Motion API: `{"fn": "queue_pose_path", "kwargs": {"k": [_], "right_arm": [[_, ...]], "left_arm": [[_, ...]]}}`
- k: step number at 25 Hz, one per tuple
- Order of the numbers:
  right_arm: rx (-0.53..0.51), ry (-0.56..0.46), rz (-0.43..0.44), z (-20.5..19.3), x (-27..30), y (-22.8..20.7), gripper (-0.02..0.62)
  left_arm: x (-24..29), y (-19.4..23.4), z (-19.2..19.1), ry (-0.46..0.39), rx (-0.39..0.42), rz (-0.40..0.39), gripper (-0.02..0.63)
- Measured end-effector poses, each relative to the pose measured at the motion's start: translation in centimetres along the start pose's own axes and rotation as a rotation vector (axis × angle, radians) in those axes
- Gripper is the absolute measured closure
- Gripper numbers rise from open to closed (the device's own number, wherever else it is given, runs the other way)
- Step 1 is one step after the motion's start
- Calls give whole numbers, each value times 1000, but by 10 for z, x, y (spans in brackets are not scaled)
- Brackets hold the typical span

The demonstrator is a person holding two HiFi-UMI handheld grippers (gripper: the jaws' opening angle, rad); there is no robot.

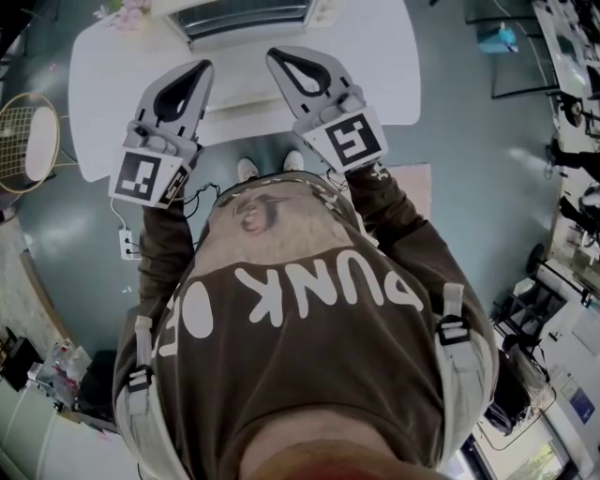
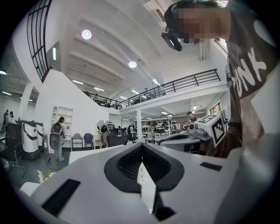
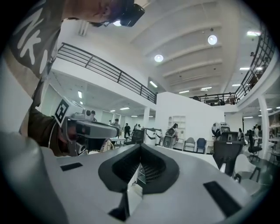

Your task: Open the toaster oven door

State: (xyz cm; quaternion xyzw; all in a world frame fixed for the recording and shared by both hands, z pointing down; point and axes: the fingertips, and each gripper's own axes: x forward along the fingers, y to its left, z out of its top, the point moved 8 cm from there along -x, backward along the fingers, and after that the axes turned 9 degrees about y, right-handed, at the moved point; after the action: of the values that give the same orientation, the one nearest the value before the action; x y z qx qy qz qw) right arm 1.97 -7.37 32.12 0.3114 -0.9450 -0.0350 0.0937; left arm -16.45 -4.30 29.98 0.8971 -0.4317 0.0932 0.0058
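Jaws of the left gripper (image 1: 200,67) and the right gripper (image 1: 278,56) are clenched on nothing. Both hang level above the table (image 1: 394,66), seemingly at rest. Beyond their tips, the toaster oven (image 1: 246,16) sits untouched at the table's far edge.

Right hand-held gripper (image 3: 140,151), jaws together

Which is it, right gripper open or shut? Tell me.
Shut: the right gripper has its jaws together, nothing between them.
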Motion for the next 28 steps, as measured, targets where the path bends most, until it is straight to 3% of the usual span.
{"fn": "queue_pose_path", "kwargs": {"k": [28], "right_arm": [[-48, 48, 68, 2, 6, 3, 589]], "left_arm": [[3, -1, -2, 8, -9, 4, 603]]}}
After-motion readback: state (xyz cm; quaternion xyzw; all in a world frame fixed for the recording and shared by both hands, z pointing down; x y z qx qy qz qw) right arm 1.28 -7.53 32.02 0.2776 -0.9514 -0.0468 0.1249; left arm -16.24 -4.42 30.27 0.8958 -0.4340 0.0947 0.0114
